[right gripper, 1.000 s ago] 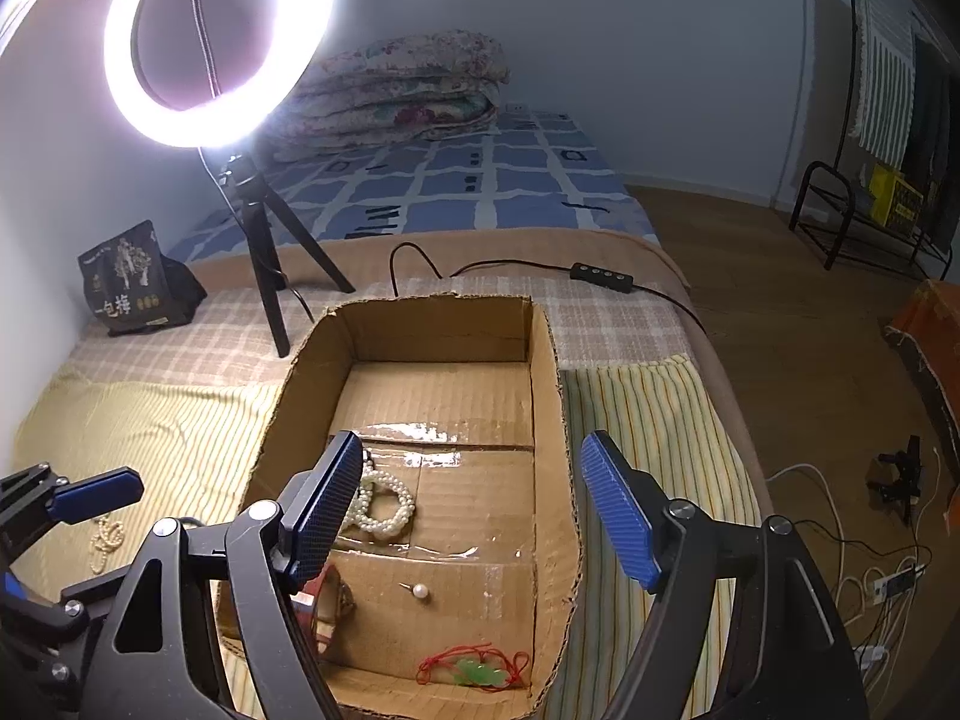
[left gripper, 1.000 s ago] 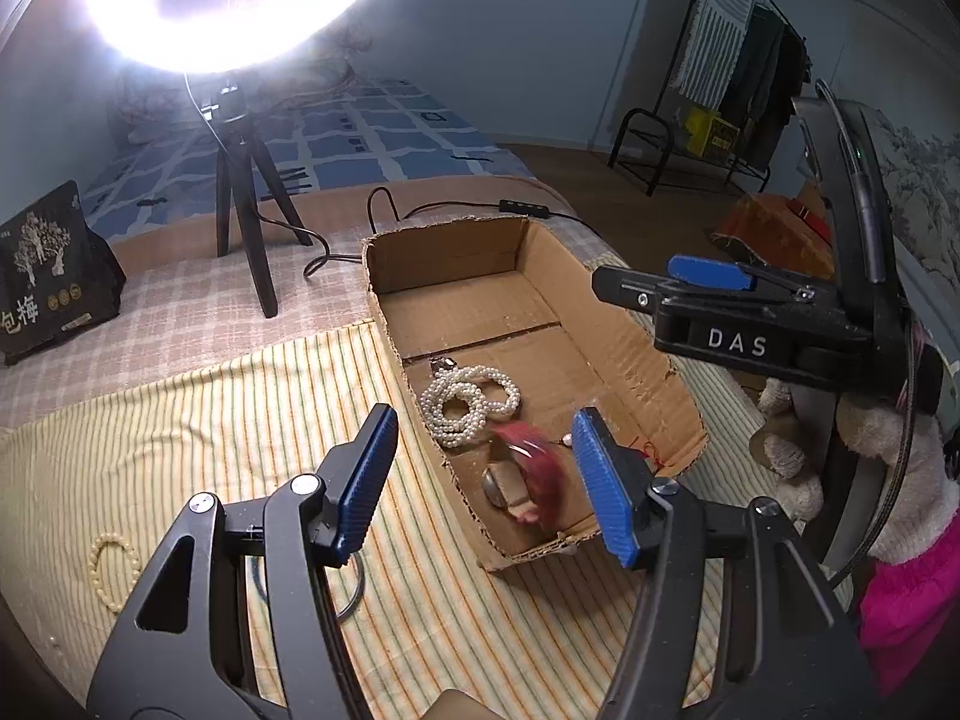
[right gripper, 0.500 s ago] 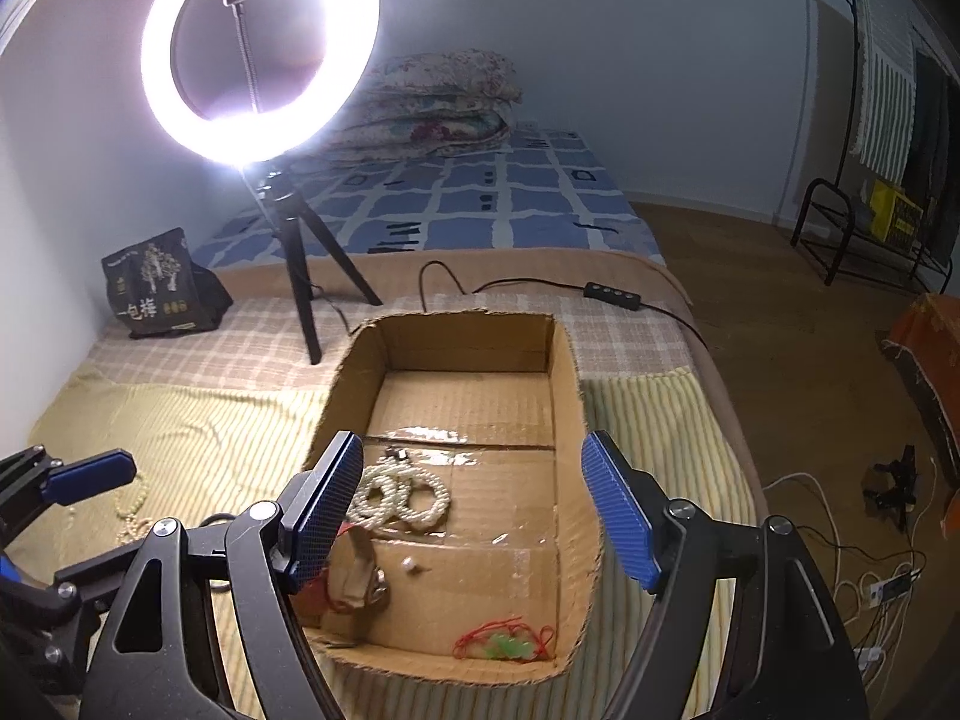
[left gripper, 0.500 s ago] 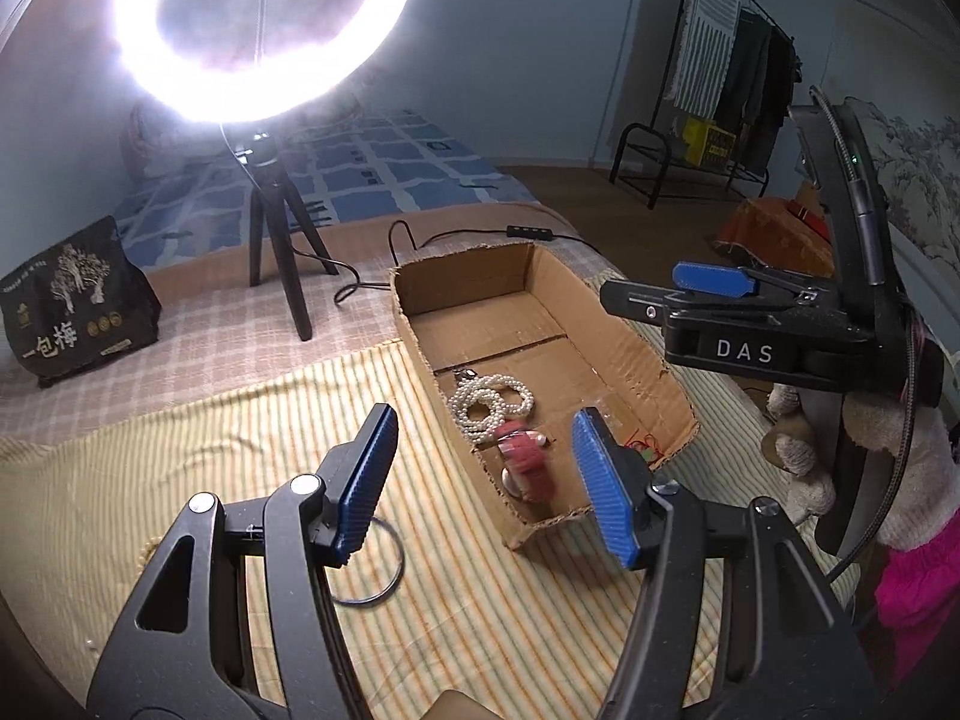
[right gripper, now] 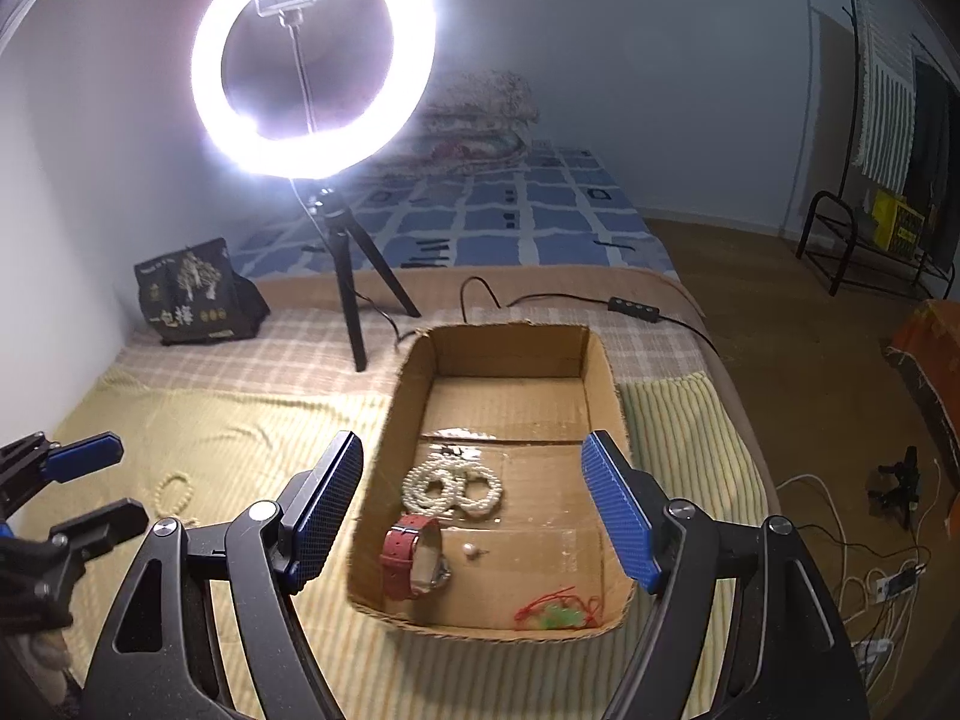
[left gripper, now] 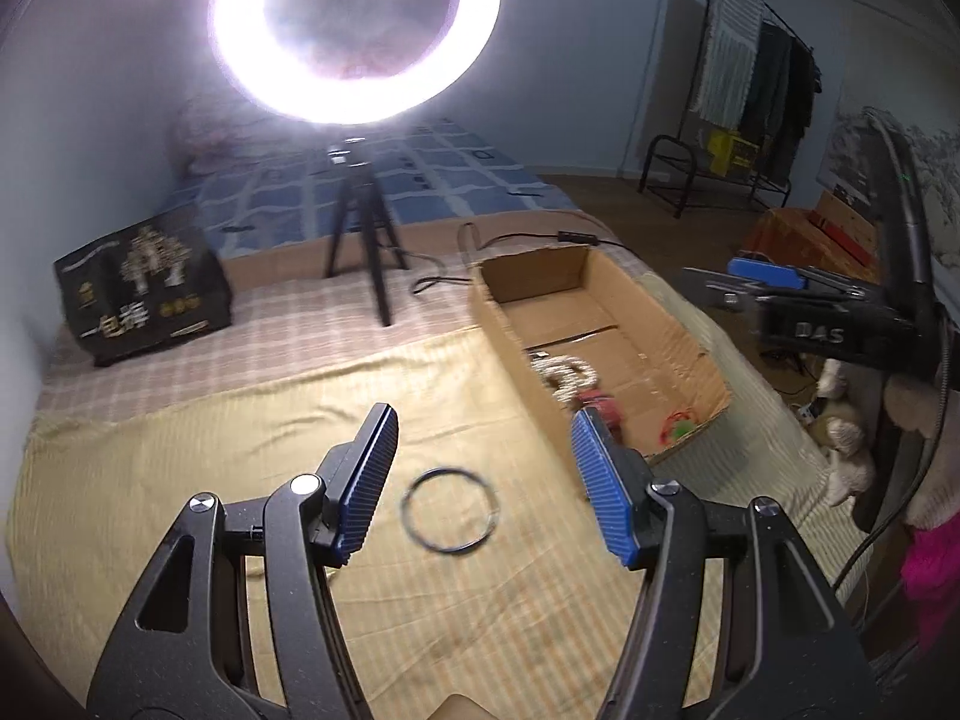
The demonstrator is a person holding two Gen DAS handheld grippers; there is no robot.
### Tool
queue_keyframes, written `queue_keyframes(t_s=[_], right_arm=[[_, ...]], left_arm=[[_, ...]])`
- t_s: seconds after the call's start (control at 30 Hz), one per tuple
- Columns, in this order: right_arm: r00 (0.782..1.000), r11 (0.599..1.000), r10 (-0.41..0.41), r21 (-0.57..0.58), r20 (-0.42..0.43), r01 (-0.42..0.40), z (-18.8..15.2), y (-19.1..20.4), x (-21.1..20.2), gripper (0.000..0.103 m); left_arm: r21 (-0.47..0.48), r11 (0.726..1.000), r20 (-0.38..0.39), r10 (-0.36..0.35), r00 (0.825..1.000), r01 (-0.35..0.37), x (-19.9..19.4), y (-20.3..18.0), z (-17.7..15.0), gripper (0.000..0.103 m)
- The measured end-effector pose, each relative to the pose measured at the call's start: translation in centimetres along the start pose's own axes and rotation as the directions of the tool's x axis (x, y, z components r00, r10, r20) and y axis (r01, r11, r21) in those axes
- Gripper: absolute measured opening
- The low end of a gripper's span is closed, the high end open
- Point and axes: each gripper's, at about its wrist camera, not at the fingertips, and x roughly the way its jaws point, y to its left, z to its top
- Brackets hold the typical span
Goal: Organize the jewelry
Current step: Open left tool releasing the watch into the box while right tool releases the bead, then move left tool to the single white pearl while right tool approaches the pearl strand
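Note:
A shallow cardboard box (right gripper: 612,396) (left gripper: 498,318) lies on the striped cloth. In it are a coiled pearl necklace (right gripper: 451,486) (left gripper: 564,373), a red-strapped watch (right gripper: 414,564) (left gripper: 603,407), a small pearl stud (right gripper: 470,551) and a red cord with a green pendant (right gripper: 555,611) (left gripper: 678,427). A thin dark bangle (left gripper: 450,510) lies on the cloth, under my open, empty left gripper (left gripper: 483,480). A pale bead bracelet (right gripper: 174,493) lies left of the box. My right gripper (right gripper: 474,510) hangs open and empty above the box's near half. The left gripper's fingers (right gripper: 81,456) show at the right wrist view's left edge.
A lit ring light on a black tripod (right gripper: 354,294) (left gripper: 360,246) stands behind the box, its cable (right gripper: 636,306) trailing right. A black printed bag (right gripper: 192,294) (left gripper: 141,288) sits at back left. The bed's edge drops to a wood floor (right gripper: 810,360) with cables.
Both grippers have pulled back and risen from the box. The left one has swung left, so the bangle now lies between its fingers; the red watch rests in the box.

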Motion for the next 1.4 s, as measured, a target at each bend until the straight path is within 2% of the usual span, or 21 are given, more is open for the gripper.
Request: queue_keyframes(t_s=[0.13, 0.37, 0.67, 1.07, 1.13, 1.3, 1.4], right_arm=[[0.999, 0.999, 0.033, 0.001, 0.01, -0.033, -0.2, 1.4, -0.6, 0.075], [0.996, 0.994, 0.088, -0.065, -0.006, -0.088, -0.9, 5.5, -0.4, 0.075], [0.983, 0.968, 0.172, -0.176, -0.065, -0.181, -2.5, 11.5, 0.8, 0.075], [0.968, 0.931, 0.169, -0.291, -0.184, -0.218, -6.0, 15.3, 4.1, 0.073], [0.964, 0.925, 0.175, -0.301, -0.202, -0.231, -6.5, 15.8, 4.5, 0.071], [0.95, 0.902, 0.199, -0.334, -0.239, -0.273, -7.5, 17.9, 5.4, 0.071], [0.942, 0.885, 0.215, -0.356, -0.258, -0.299, -8.1, 19.3, 6.0, 0.071]], left_arm=[[-0.037, 0.999, 0.011, 0.032, 0.999, -0.031, -1.6, 3.0, -0.6, 0.062], [-0.091, 0.992, 0.018, 0.088, 0.996, -0.086, -4.0, 8.1, -2.0, 0.062], [-0.164, 0.975, -0.02, 0.149, 0.989, -0.15, -5.9, 13.9, -4.4, 0.062], [-0.28, 0.94, -0.1, 0.173, 0.98, -0.195, -7.1, 20.4, -8.1, 0.062], [-0.293, 0.935, -0.114, 0.176, 0.978, -0.202, -7.1, 21.1, -8.7, 0.056], [-0.33, 0.92, -0.163, 0.167, 0.972, -0.213, -6.5, 22.9, -10.5, 0.053], [-0.343, 0.914, -0.201, 0.153, 0.967, -0.216, -5.6, 23.5, -11.6, 0.046]])
